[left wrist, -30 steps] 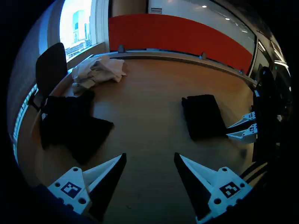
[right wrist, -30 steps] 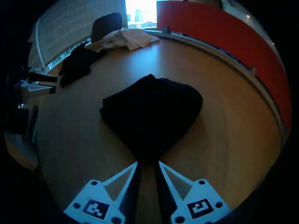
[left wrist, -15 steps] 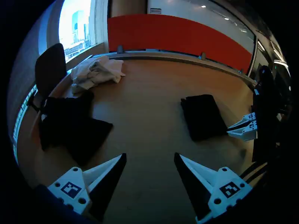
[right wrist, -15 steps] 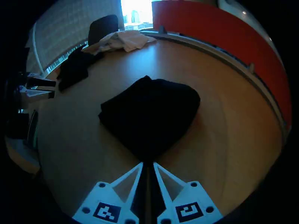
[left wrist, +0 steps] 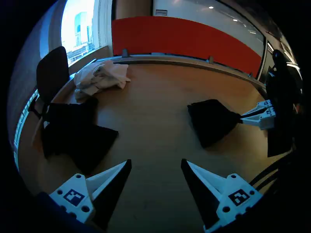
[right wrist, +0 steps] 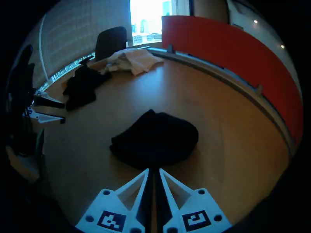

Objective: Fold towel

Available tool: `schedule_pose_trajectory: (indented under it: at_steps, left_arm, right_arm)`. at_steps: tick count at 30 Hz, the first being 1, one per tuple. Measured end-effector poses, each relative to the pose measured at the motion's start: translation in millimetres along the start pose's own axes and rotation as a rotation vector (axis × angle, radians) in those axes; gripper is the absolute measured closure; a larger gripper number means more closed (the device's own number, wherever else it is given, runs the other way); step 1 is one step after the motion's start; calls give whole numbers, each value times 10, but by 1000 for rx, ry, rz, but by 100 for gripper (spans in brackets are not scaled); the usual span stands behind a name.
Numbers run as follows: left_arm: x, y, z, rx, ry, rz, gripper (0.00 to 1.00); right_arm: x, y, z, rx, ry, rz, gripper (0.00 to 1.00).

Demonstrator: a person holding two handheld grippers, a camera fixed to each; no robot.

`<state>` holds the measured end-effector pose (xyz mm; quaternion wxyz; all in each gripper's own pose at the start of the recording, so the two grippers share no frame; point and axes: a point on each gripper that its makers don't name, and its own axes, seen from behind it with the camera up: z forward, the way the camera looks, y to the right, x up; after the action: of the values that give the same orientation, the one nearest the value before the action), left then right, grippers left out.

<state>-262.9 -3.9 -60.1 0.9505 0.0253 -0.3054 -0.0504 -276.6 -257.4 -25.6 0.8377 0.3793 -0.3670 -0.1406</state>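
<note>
Both fingers of my right gripper (right wrist: 153, 173) pinch the black towel (right wrist: 157, 136) by its near edge, holding it up off the table (right wrist: 225, 116), I guess ready to fold over. My left gripper (left wrist: 155, 165) hangs wide apart, empty.

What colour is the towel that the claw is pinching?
The towel is black, clearest in the right gripper view.

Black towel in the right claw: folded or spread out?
Folded, not spread: the black towel is a compact thick bundle on the table, its near edge pinched in the shut right claw.
</note>
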Motion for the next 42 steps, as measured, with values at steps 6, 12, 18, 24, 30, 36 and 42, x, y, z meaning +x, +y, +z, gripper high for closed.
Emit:
schedule_pose_trajectory:
  at_steps: [6, 12, 18, 24, 30, 36, 42]
  left_arm:
    - [77, 18, -37, 0, 13, 5, 6]
    - [165, 58, -76, -3, 29, 7, 6]
    - [220, 106, -91, -8, 38, 6, 6]
    - [259, 149, -97, -10, 43, 12, 6]
    - [278, 193, -92, -14, 44, 15, 6]
    - [312, 212, -66, -14, 44, 13, 6]
    - [349, 219, -39, -12, 44, 14, 6]
  right_arm:
    - [448, 77, -166, -17, 60, -52, 93]
    - [844, 151, -374, -41, 118, -84, 93]
    - [1054, 215, -556, -58, 148, -97, 93]
    - [1073, 299, -681, -76, 154, -100, 93]
    - [1031, 376, -793, -82, 155, -91, 93]
    - [985, 488, -927, -83, 161, -71, 94]
    - [947, 660, -1082, -96, 163, -64, 94]
